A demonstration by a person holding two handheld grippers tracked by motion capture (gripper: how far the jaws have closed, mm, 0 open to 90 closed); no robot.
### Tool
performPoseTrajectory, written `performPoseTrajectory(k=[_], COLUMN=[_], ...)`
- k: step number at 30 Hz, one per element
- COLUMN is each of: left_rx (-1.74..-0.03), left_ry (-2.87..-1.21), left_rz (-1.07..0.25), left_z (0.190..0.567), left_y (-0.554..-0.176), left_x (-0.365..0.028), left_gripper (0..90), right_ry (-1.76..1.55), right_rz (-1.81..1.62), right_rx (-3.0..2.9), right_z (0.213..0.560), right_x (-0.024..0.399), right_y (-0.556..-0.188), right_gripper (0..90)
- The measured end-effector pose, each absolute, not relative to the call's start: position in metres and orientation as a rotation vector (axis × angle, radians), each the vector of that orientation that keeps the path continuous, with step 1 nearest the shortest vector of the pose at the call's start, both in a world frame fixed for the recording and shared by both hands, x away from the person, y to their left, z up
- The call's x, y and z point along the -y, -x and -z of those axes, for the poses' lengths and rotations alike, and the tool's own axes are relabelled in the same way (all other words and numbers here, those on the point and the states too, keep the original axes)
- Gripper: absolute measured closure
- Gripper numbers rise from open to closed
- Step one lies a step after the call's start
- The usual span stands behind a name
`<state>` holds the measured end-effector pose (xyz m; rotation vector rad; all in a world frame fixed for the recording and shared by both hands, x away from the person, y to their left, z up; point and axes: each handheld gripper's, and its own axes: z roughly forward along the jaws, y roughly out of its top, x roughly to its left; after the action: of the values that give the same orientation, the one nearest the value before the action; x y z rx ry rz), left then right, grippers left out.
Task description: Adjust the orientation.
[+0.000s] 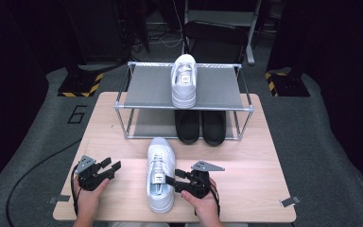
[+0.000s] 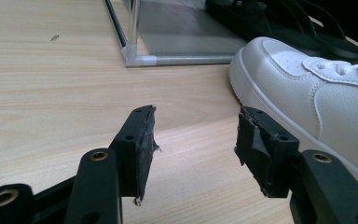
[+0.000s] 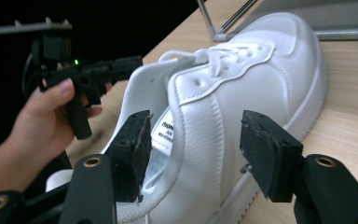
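Observation:
A white sneaker [image 1: 160, 170] lies on the wooden table [image 1: 246, 179] at front centre, toe toward the rack. My right gripper [image 1: 171, 183] is open and straddles the sneaker's right side wall near the collar. In the right gripper view [image 3: 193, 140], one jaw sits inside the sneaker's [image 3: 242, 84] opening and the other outside it. My left gripper [image 1: 112, 164] stands open over bare wood to the sneaker's left. In the left gripper view [image 2: 196, 135], nothing lies between the jaws, and the sneaker's toe [image 2: 307, 88] is just to their right.
A metal shoe rack [image 1: 184, 108] stands at the table's far side. A second white sneaker [image 1: 184, 80] sits on its top shelf, and a pair of black shoes [image 1: 201, 127] on the lower shelf. Bare wood lies at the front left and right.

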<state>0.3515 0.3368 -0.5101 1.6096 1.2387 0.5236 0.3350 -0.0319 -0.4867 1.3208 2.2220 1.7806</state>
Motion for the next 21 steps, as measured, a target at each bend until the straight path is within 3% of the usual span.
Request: performPoseTrajectory(k=[6, 11, 21], left_rx=[-1.243, -1.248, -1.263], left_ry=[-1.606, -1.583, -1.542], left_rz=[-0.507, -0.498, -0.465], left_z=[0.511, 0.511, 0.511], left_y=[-0.352, -0.352, -0.352], left_x=[-0.339, -0.34, -0.342], left_gripper=[46.2, 46.2, 46.2], right_ry=[-1.323, -1.359, -1.408], right_rz=[-1.695, -1.642, -1.699], right_rx=[-2.247, -2.239, -2.236], right_z=[0.496, 0.503, 0.503], right_x=[0.018, 0.014, 0.027], right_y=[-0.332, -0.335, -0.339], right_gripper=[36.9, 37.1, 49.0])
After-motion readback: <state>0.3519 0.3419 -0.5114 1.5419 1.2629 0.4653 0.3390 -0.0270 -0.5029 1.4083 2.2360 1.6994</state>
